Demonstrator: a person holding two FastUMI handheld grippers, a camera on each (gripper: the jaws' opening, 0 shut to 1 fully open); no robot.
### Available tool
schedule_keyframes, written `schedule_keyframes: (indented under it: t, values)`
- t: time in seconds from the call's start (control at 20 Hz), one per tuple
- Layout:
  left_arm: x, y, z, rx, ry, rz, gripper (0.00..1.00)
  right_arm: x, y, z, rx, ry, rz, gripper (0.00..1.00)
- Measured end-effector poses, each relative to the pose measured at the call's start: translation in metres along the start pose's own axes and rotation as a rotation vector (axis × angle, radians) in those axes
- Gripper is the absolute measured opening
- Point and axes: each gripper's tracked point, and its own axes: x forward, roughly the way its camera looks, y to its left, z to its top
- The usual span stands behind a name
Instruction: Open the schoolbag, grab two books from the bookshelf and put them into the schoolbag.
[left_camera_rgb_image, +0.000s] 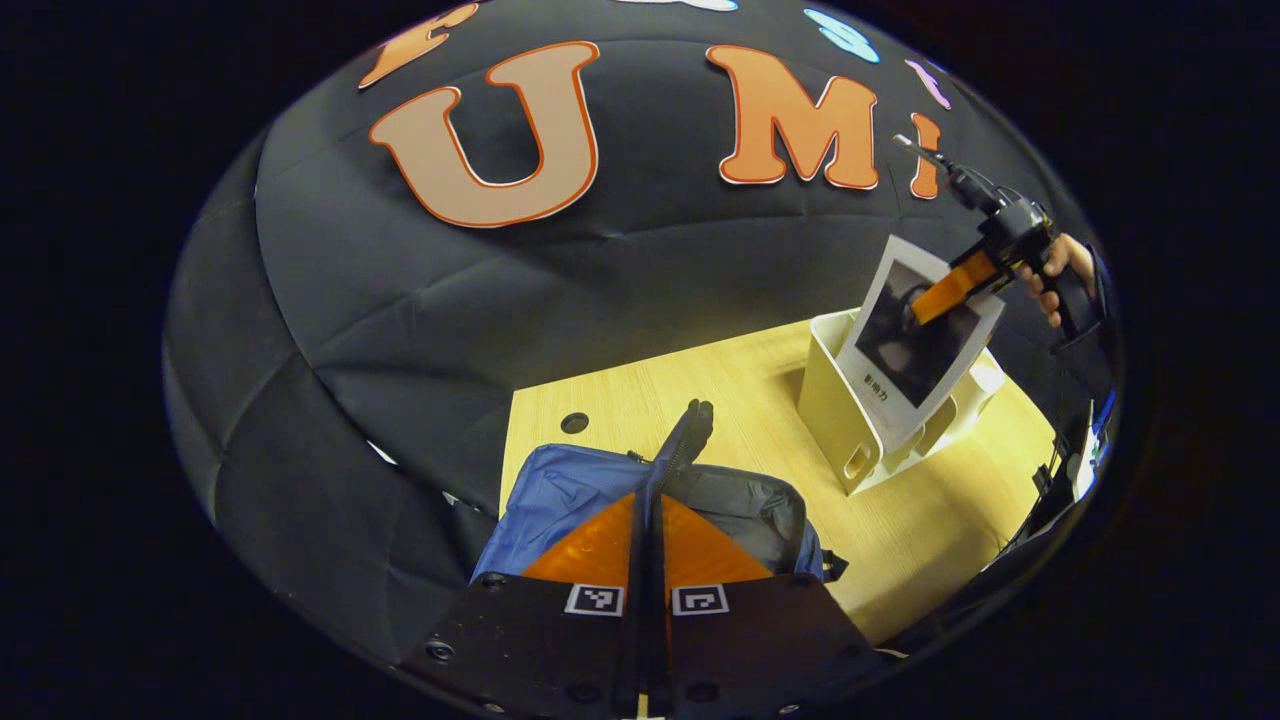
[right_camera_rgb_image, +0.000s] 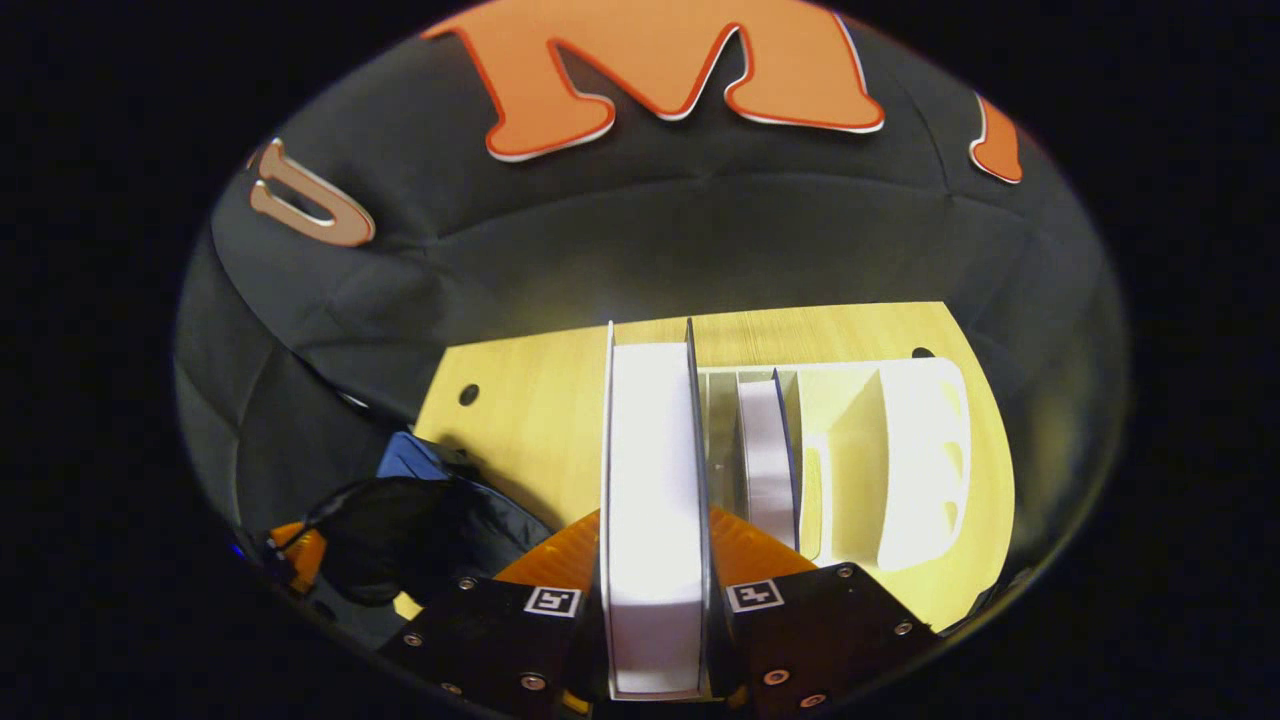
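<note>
The right gripper (right_camera_rgb_image: 655, 590) has its jaws pressed on the two covers of a book (right_camera_rgb_image: 652, 500), one finger on each side. In the right gripper view the book's page edge faces the camera and its long axis runs straight away from the gripper toward the far edge of the bench (right_camera_rgb_image: 530, 400). In the left gripper view the same book (left_camera_rgb_image: 915, 340) is tilted, raised partly above the white bookshelf (left_camera_rgb_image: 835, 420), its cover turned toward the camera: a white border around a dark picture, with a few small dark characters near the lower edge, too small to read. The right gripper (left_camera_rgb_image: 945, 290) grips it near the upper edge, held by a hand (left_camera_rgb_image: 1050, 280).

The bookshelf (right_camera_rgb_image: 920, 450) stands near the right edge of the bench, with upright dividers. A second book (right_camera_rgb_image: 768, 465) stands on end in a compartment just beside the held one, its page edge up.

The left gripper (left_camera_rgb_image: 645, 520) has its jaws narrow, fingers almost together, with a dark strap (left_camera_rgb_image: 685, 440) of the schoolbag running up between them; whether both fingers press on it cannot be told. The blue schoolbag (left_camera_rgb_image: 545, 495) lies at the near left part of the bench (left_camera_rgb_image: 740, 380), its dark lining exposed at the open mouth. In the right gripper view the schoolbag (right_camera_rgb_image: 420, 530) sits at the lower left, well apart from the bookshelf.
</note>
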Motion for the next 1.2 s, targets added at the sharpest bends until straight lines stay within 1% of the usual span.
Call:
schedule_keyframes:
  t: [0.2, 0.3, 0.4, 0.45, 0.55, 0.65, 0.7, 0.9, 0.95, 1.1, 1.15, 1.2]
  values:
    - [-0.007, 0.007, 0.004, 0.008, 0.013, 0.009, 0.04, -0.043, 0.013, 0.012, 0.084, -0.091, 0.101, 0.38]
    - [-0.006, 0.011, 0.007, 0.008, 0.025, 0.006, 0.04, -0.054, 0.027, 0.01, 0.1, -0.133, 0.161, 0.38]
    - [-0.005, 0.016, 0.006, 0.026, 0.045, 0.01, 0.04, -0.056, 0.041, -0.003, 0.118, -0.147, 0.22, 0.38]
    - [-0.005, 0.018, 0.007, 0.035, 0.055, 0.014, 0.04, -0.059, 0.051, -0.013, 0.118, -0.155, 0.239, 0.38]
    - [-0.004, 0.017, 0.01, 0.05, 0.071, 0.01, 0.04, -0.06, 0.073, -0.028, 0.143, -0.174, 0.303, 0.38]
    - [-0.001, 0.017, 0.01, 0.057, 0.086, 0.012, 0.04, -0.046, 0.09, -0.041, 0.191, -0.205, 0.344, 0.38]
    - [0.0, 0.017, 0.011, 0.048, 0.089, 0.013, 0.04, -0.037, 0.093, -0.051, 0.213, -0.205, 0.342, 0.38]
    - [0.004, 0.012, 0.009, 0.034, 0.092, -0.005, 0.03, -0.003, 0.125, -0.091, 0.329, -0.147, 0.426, 0.38]
    - [0.004, 0.014, 0.009, 0.035, 0.096, -0.006, 0.03, 0.006, 0.132, -0.099, 0.344, -0.141, 0.429, 0.37]
    - [0.006, 0.014, 0.008, 0.032, 0.098, -0.011, 0.03, 0.034, 0.147, -0.118, 0.356, -0.144, 0.394, 0.38]
    - [0.006, 0.013, 0.008, 0.03, 0.101, -0.016, 0.04, 0.04, 0.155, -0.126, 0.369, -0.132, 0.4, 0.38]
    - [0.007, 0.012, 0.008, 0.027, 0.103, -0.018, 0.04, 0.044, 0.165, -0.132, 0.392, -0.12, 0.422, 0.38]
